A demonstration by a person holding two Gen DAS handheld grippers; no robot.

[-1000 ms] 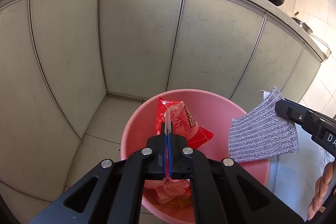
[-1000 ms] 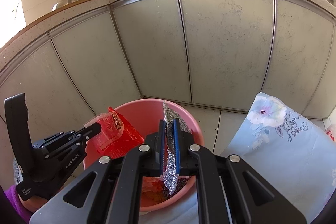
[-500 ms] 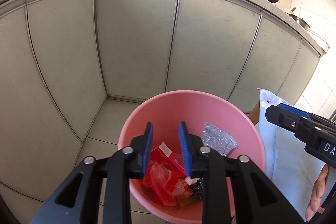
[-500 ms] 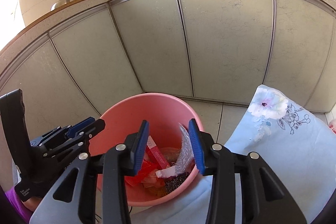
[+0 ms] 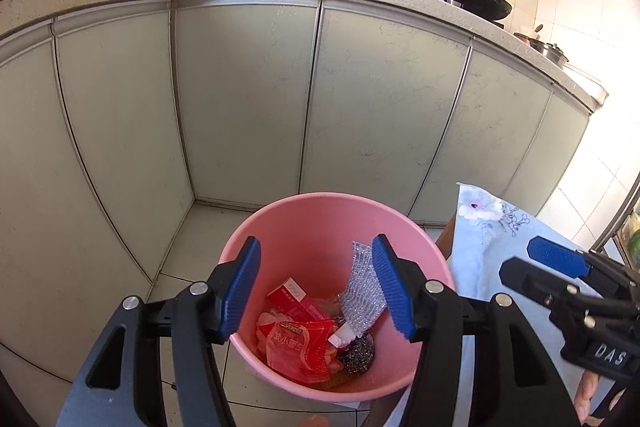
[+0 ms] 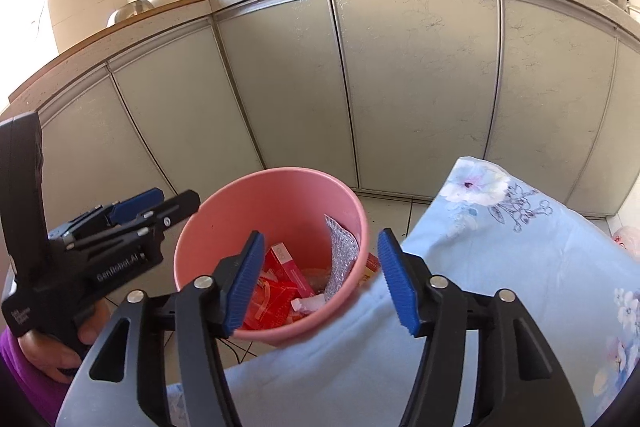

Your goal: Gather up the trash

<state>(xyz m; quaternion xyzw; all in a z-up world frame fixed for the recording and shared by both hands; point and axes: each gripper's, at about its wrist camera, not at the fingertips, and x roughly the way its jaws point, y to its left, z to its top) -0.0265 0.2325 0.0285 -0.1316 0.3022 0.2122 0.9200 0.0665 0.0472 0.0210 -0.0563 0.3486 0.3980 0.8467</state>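
Both my left gripper and right gripper have just spread empty; wrapper and scouring cloth lie in the pink bin, which I could knock over when withdrawing

Round pink plastic bucket looks smooth and a bit matt inside. The red snack wrapper in it is shiny crinkled plastic film; the silver mesh scouring cloth is glittery and rough. Pale blue floral tablecloth is soft matt fabric. Grey cabinet doors look dull and scuffed.
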